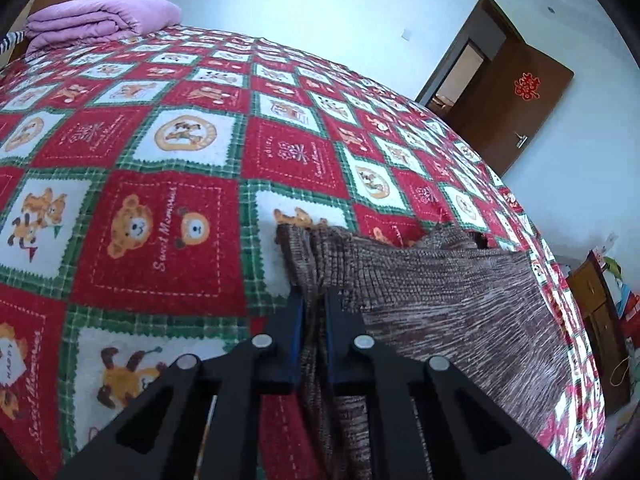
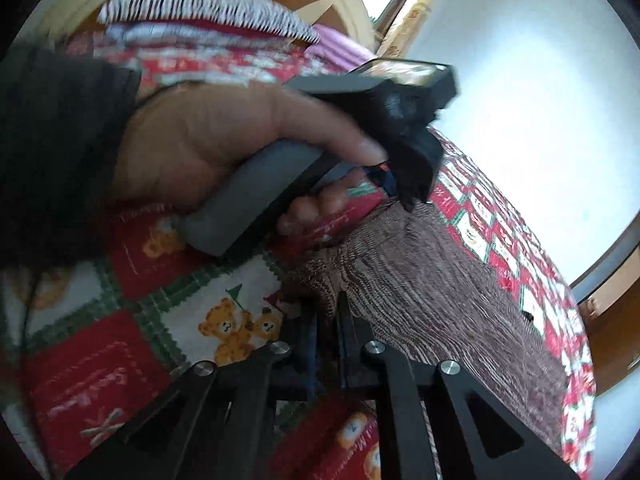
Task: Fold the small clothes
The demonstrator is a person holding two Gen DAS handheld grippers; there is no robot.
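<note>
A brown knitted garment [image 1: 440,292] lies flat on the bed's red, white and green bear quilt [image 1: 160,184]. My left gripper [image 1: 314,300] is shut on the garment's near-left edge, with a fold of knit pinched between its black fingers. In the right wrist view the same brown garment [image 2: 432,280] spreads to the right, and my right gripper [image 2: 328,312] is shut on its corner. Farther along that edge the left gripper [image 2: 404,196] appears, held by a person's hand [image 2: 224,136] in a dark sleeve, its tips down on the knit.
A folded purple blanket [image 1: 100,20] sits at the far end of the bed. An open brown door [image 1: 516,96] stands in the white wall at right, and a wooden cabinet [image 1: 600,320] is beside the bed's right edge. A striped pillow [image 2: 200,4] lies by the headboard.
</note>
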